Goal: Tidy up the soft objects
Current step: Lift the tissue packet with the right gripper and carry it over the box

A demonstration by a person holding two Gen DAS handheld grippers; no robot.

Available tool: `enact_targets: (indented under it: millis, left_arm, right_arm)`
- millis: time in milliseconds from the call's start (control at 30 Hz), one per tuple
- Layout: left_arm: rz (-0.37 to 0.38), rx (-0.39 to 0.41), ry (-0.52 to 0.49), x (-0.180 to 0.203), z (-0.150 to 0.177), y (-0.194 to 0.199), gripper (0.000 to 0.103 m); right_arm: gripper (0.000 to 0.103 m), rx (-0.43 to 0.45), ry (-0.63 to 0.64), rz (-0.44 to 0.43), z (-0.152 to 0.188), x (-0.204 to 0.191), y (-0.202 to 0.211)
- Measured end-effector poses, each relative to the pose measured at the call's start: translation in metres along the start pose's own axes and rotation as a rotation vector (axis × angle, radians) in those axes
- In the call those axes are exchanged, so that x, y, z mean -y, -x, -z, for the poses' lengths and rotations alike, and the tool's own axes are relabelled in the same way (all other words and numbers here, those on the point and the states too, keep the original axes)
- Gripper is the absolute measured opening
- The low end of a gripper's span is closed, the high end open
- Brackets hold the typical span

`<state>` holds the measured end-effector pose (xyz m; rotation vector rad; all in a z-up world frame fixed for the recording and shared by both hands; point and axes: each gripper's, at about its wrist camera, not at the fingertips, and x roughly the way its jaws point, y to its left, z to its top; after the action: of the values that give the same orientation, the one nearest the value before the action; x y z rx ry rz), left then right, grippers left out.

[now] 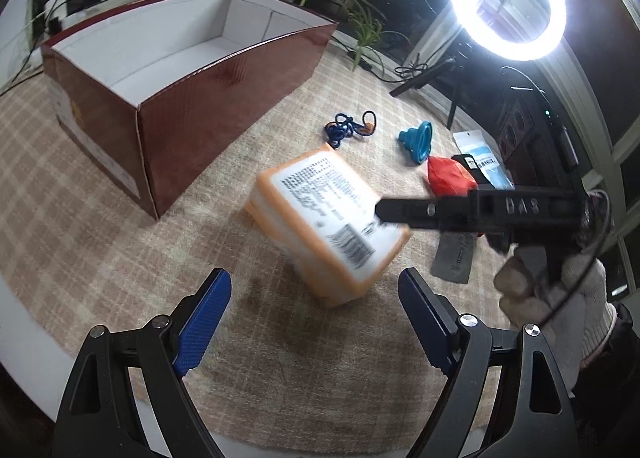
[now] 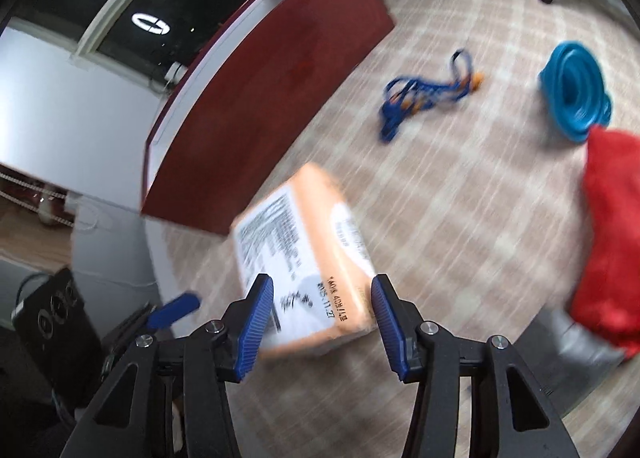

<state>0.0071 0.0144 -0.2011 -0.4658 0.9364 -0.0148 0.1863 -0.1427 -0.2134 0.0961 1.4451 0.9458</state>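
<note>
Right claw (image 2: 322, 318) half-closed around the near end of an orange plastic-wrapped soft pack (image 2: 304, 270) with a white printed label, blue pads flanking its sides; contact itself lost in blur, so grip not confirmable. Left claw (image 1: 314, 318) spread wide and empty, poised just short of the same pack. Pack lying tilted on the beige checked desk (image 1: 100, 218) cloth, just beside the near corner of the open maroon cardboard box (image 1: 224, 98) with white lining. Farther from the box than the pack: a tangled blue cord (image 1: 340, 128), a teal collapsible funnel (image 1: 418, 142), a red cloth pouch (image 1: 446, 176). Box interior showing no contents.

Pack likely light and squashy, judging by its rounded edges and film wrap; glossy film probably slippery, so a squeeze across the narrow sides near the middle looks safer than a pinch at one corner. Barcode, dense black text and a stamped date visible on the label.
</note>
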Motion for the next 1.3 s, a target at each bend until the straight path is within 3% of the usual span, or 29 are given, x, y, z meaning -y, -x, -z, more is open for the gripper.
enact_targets:
  millis: [567,733,1000,1300]
  left_arm:
    - [0.132,-0.138,-0.006,-0.021,-0.015,-0.043,0.085]
    - [0.174,-0.173,-0.003,-0.022,-0.016,-0.053,0.07]
    - [0.16,-0.17,-0.065,-0.014,-0.017,-0.051,0.066]
    - [0.192,-0.086,-0.171,0.01,-0.031,-0.013,0.066]
  right_arm:
    - [0.045,-0.025,-0.035,0.022,-0.007,-0.013,-0.025]
    - [0.045,-0.03,-0.043,0.012,-0.007,-0.021,-0.033]
    - [0.044,0.004,-0.09,0.017,0.001,-0.027,-0.031]
    - [0.044,0.142,-0.118,0.017,0.021,-0.049,0.016]
